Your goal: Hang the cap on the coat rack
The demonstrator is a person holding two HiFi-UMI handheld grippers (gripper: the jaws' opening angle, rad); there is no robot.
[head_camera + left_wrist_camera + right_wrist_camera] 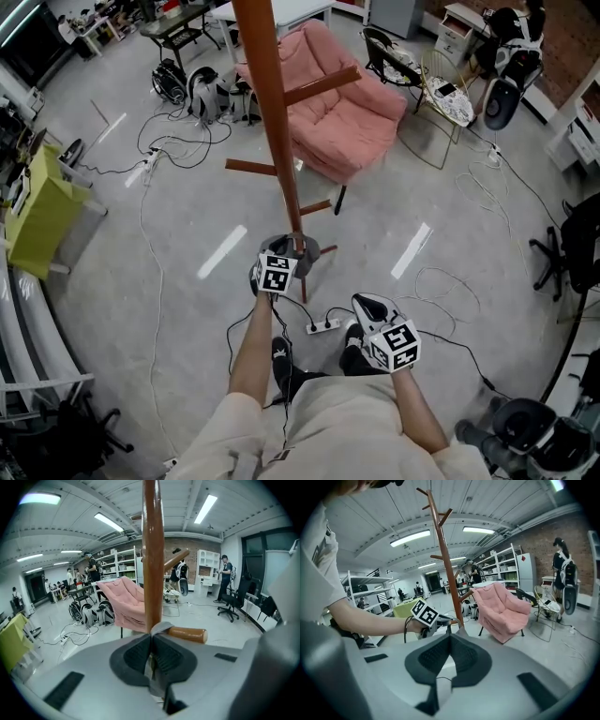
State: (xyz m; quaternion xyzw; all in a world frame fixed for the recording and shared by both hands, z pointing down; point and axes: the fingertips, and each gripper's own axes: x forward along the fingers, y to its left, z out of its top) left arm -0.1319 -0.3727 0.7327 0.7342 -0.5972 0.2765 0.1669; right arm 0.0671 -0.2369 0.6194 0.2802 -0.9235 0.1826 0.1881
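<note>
The grey floor (187, 225) spread out around the coat rack (275, 131), with loose cables lying over it on every side of the rack. A pink armchair (342, 112) stood just behind the rack, on its right side. The rack itself was a brown wooden pole with short pegs angling off it at several heights. The left gripper (152, 637) was held right up against the pole, low down, with its jaws pressed together on a thin fold of the grey cap (311, 251). The cap sat at the foot of the pole's visible length. In the left gripper view its edge lay over the root of a low peg (187, 633), where that peg met the pole. The right gripper (450, 637) hung back from the rack, nearer the person's body, its jaws closed tip to tip with nothing between them. A white power strip (323, 326) lay on the floor on the person's side of the rack, between the two grippers.
</note>
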